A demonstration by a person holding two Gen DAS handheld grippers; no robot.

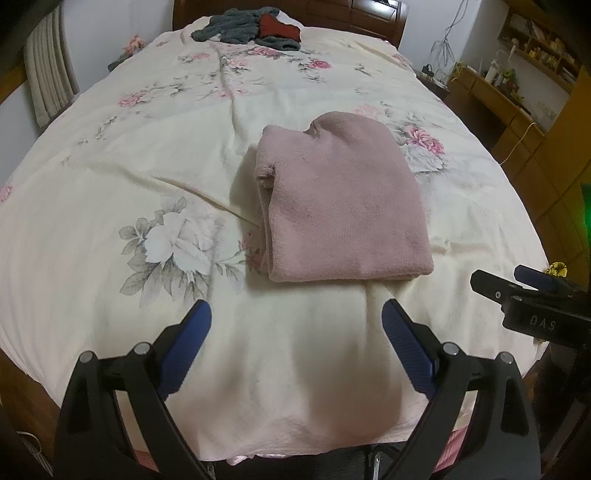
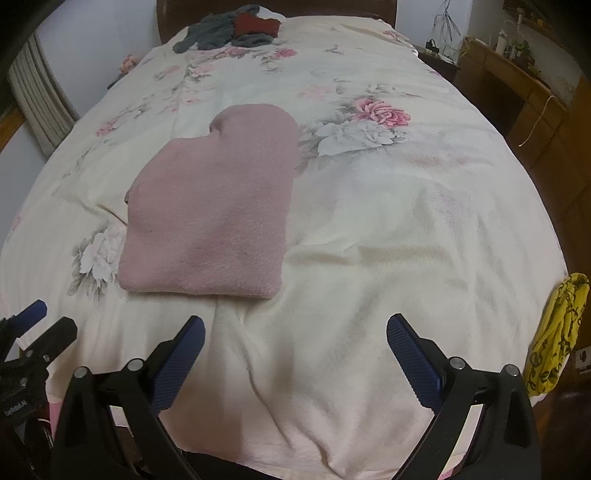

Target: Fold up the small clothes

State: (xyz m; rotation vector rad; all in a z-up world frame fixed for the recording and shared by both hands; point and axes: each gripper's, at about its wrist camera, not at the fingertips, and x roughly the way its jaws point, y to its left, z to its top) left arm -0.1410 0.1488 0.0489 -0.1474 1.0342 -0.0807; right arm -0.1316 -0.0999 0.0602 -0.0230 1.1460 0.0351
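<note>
A folded pink garment (image 1: 343, 199) lies flat on the floral bedspread (image 1: 110, 166) near the bed's middle. It sits at twelve o'clock just beyond the left tongs (image 1: 295, 339) and at eleven o'clock from the right tongs (image 2: 295, 350). Both tongs gape wide, empty, above the blanket. Grey and red clothes (image 1: 251, 27) are heaped at the headboard.

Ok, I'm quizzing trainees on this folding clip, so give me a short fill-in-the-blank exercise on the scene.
1. The folded garment lying on the floral bedspread is ____ in colour.
2. Both the left gripper and the right gripper have their jaws ____.
3. The pile of grey and red clothes lies at the ____ end of the bed.
4. The cloth at the bed's right edge is ____ with black markings.

Missing words: pink; open; far; yellow
</note>
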